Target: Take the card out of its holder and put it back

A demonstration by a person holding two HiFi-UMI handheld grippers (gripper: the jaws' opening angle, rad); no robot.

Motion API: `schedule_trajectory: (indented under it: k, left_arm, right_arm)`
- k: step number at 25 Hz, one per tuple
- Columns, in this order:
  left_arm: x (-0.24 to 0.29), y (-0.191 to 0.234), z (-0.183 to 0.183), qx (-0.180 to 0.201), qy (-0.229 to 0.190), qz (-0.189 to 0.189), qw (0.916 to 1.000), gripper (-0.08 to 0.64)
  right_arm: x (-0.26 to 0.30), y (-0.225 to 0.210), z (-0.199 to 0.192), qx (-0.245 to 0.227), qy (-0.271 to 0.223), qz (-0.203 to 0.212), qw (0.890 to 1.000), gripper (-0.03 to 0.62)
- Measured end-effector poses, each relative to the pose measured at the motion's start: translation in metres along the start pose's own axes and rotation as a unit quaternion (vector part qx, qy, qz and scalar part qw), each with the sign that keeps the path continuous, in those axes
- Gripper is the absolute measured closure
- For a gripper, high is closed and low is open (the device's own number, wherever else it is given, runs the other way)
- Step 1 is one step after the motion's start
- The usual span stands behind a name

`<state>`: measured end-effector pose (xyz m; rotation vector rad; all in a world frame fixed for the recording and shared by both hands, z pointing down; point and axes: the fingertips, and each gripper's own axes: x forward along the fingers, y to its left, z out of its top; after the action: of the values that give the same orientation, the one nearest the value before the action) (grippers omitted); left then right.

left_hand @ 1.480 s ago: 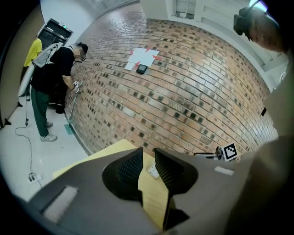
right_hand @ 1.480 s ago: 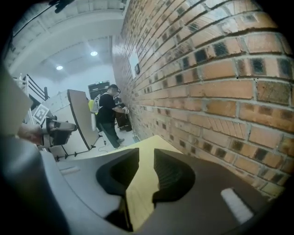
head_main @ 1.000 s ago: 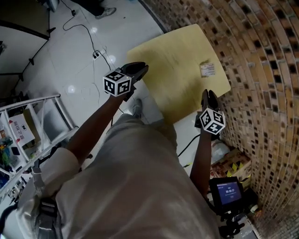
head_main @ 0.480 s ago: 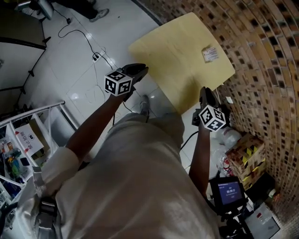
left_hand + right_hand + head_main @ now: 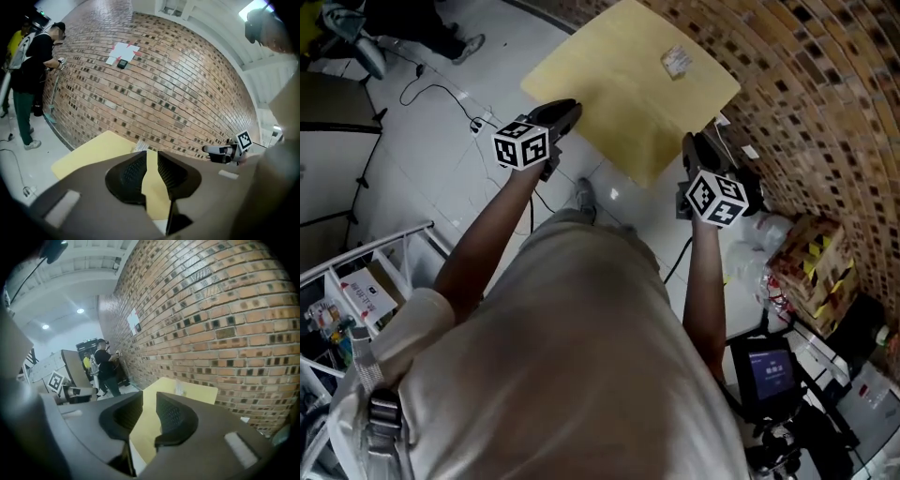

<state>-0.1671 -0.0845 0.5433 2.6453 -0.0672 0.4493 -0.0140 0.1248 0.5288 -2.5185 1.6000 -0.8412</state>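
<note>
Brick wall (image 5: 825,84) curves down the right of the head view and meets a white tiled floor (image 5: 441,141); the same brick fills both gripper views. Against the wall stands a yellow table (image 5: 619,84), its far corner cut off at the top of the head view. Only the gripper views show a person (image 5: 33,70) in dark clothes standing at the wall beyond the table. Only the head view shows the small lit screen (image 5: 769,370) at bottom right.

The left gripper (image 5: 564,111) hangs in the air off the table's near left edge, and the right gripper (image 5: 696,142) off its near right corner; neither touches it. The left jaws stand a narrow gap apart, with only tabletop seen through them. The right jaws have just been closing a little and stand narrowly apart with nothing between them.

The card holder (image 5: 677,61) lies on the tabletop near the wall, well apart from both grippers. It is a small pale patch, and card and holder cannot be told apart.
</note>
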Motion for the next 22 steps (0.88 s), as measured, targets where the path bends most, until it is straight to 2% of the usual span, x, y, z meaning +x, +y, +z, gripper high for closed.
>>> schedule_trajectory:
  k: [4, 13, 22]
  left_arm:
    - [0.019, -0.052, -0.009, 0.007, 0.008, -0.017, 0.9998, 0.466]
    - [0.038, -0.149, -0.056, 0.015, 0.028, -0.033, 0.9989, 0.466]
    - [0.024, -0.191, -0.108, 0.006, 0.039, -0.026, 0.9989, 0.465]
  right_arm:
    - [-0.049, -0.026, 0.008, -0.011, -0.025, -0.036, 0.999, 0.5]
    - [-0.147, -0.081, -0.014, -0.007, -0.047, -0.055, 0.997, 0.5]
    - [-0.197, -0.106, -0.055, -0.009, -0.038, -0.05, 0.998, 0.503]
